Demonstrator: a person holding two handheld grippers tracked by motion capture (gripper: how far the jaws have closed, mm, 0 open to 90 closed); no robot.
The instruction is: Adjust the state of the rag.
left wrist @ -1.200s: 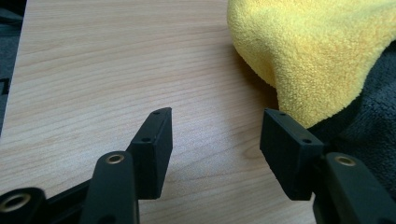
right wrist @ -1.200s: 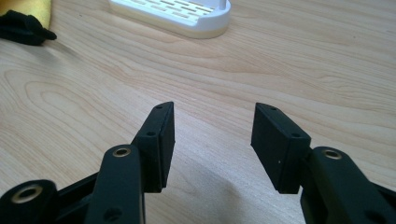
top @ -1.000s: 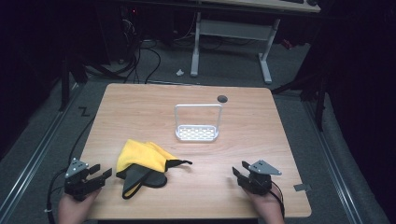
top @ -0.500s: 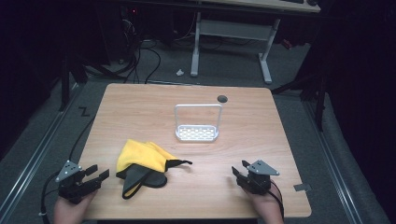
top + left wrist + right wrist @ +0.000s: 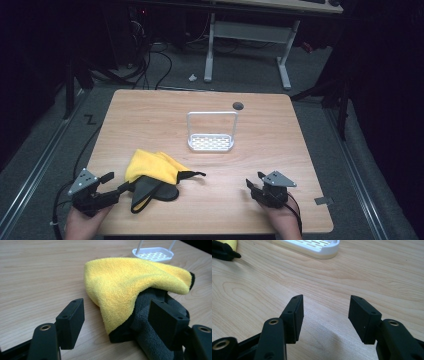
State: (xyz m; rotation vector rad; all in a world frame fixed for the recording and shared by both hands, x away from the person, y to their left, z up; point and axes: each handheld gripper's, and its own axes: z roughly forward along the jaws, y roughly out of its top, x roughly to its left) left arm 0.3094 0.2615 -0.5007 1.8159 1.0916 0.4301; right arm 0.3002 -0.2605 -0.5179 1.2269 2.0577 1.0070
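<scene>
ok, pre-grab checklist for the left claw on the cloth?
1. Left claw jaws open, having just been opening: ok.
2. Cloth edge between the jaws: ok, though the pads aren't pressing on it yet.
3. Cloth lies flat on the table, crumpled: ok.
4. Right claw open, with nothing between its jaws: ok.
5. White rack stands apart from the cloth: ok.
6. Grip depth enough to lift both layers: cannot tell.

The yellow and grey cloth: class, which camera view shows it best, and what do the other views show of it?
The left gripper view shows the cloth best: close up, its yellow pile folded over the grey side. The high view shows the whole cloth, small, on the table beside the left gripper. The right gripper view catches just a corner.
</scene>
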